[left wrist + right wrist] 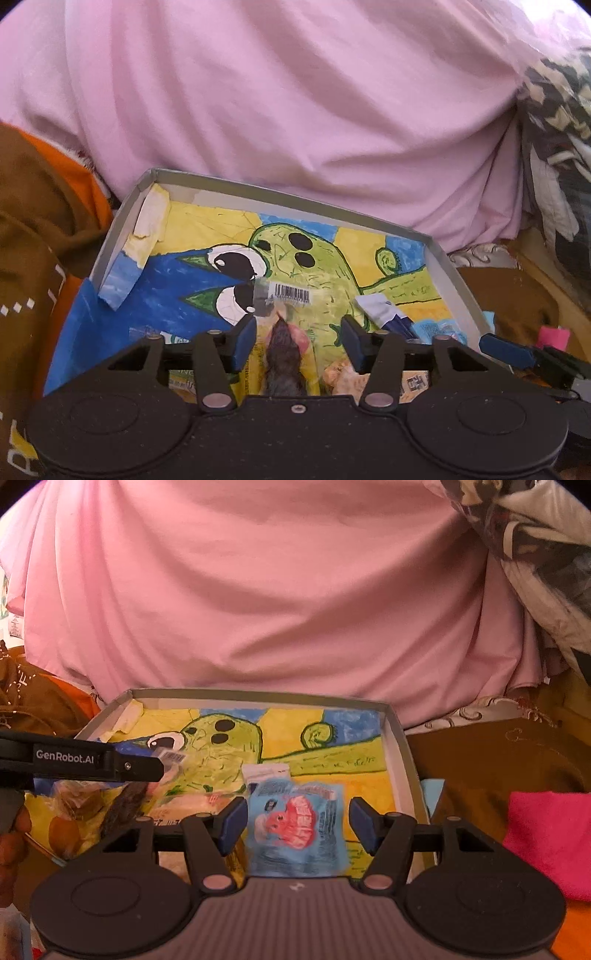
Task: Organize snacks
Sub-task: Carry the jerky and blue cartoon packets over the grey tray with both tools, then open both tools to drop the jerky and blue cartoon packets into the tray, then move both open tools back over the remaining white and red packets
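Over the tray's [400,738] left half, I am hovering my left gripper [298,341] with its fingers spread wide above a dark snack packet [284,360] lying on the painted tray floor. Toward the right wall, I am holding my right gripper [297,821] equally spread above a blue snack packet [297,830], not touching it.

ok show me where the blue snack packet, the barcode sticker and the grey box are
blue snack packet [297,827], right wrist view, on its red picture.
barcode sticker [291,292], left wrist view, on the bars.
grey box [400,746], right wrist view, on its right wall.
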{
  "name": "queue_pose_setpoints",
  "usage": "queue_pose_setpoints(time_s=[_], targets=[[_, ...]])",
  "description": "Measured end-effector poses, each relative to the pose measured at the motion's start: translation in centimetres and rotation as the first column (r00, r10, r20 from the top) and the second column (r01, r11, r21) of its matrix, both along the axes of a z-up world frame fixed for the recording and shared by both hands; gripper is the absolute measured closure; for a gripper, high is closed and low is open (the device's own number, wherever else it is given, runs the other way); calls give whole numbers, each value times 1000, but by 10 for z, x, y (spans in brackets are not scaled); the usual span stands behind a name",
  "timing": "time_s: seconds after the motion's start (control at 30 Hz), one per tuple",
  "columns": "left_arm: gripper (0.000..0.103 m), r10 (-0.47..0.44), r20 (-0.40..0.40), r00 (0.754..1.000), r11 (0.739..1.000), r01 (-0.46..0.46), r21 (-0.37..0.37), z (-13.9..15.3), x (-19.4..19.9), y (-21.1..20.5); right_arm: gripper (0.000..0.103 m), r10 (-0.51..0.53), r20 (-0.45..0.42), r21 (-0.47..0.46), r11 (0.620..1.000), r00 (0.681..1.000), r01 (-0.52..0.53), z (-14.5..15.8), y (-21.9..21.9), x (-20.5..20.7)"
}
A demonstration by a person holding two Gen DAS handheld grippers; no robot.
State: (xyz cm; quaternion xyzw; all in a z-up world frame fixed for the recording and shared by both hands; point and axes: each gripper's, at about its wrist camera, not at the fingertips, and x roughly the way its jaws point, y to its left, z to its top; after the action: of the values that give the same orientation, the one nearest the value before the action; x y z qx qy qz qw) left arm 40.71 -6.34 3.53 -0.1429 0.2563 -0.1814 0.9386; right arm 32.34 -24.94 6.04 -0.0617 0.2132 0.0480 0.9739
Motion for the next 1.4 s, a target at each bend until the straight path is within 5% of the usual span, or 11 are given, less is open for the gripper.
queue_pose_setpoints(time_s=[0.23, 0.43, 0.87, 1.4], targets=[[19, 34, 17, 999, 999, -34, -3, 8, -11, 3, 16, -1, 43, -17, 1000, 999, 2, 11, -1, -13], [5, 63, 31, 998, 998, -63, -2, 22, -29, 8, 4, -5, 85, 3, 1000, 996, 5, 29, -7, -32], [1, 124, 20, 992, 992, -124, -4, 48, -104, 37, 0, 22, 147, 12, 1000, 989, -24, 69, 4, -101], [1, 169, -13, 986, 985, -169, -18, 42, -221, 75, 0, 71, 168, -7, 997, 983, -70, 59, 16, -211]])
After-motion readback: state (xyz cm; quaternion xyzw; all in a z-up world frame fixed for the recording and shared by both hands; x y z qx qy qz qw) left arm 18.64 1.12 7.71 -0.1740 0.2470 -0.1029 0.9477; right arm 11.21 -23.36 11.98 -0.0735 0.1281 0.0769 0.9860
